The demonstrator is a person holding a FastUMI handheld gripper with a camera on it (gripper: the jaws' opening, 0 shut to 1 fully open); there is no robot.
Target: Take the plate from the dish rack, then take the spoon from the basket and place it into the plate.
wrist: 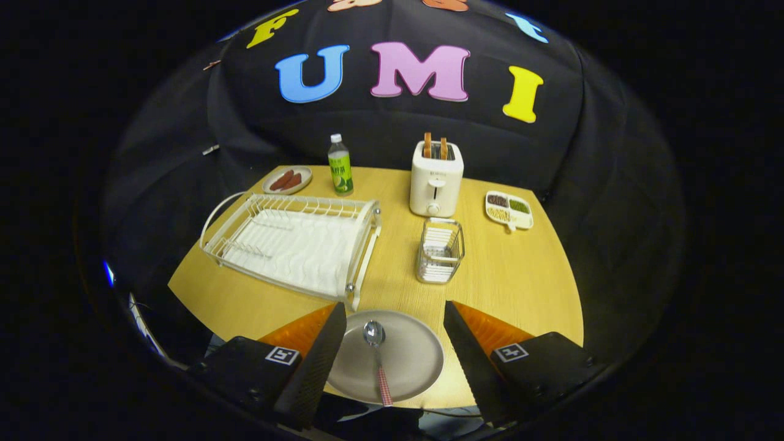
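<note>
A grey round plate lies on the wooden table near its front edge, between my two fingers. In it rests a metal spoon with a red checked handle, bowl pointing away from me. My gripper stands open, its fingers spread on either side of the plate and touching neither the plate nor the spoon. Beyond the left finger sits the white wire dish rack, with nothing in it. The small wire basket stands just beyond the plate, also holding nothing.
A white toaster with two slices stands at the back. A green-labelled bottle and a small dish of sausages sit behind the rack. A divided snack tray lies at the back right.
</note>
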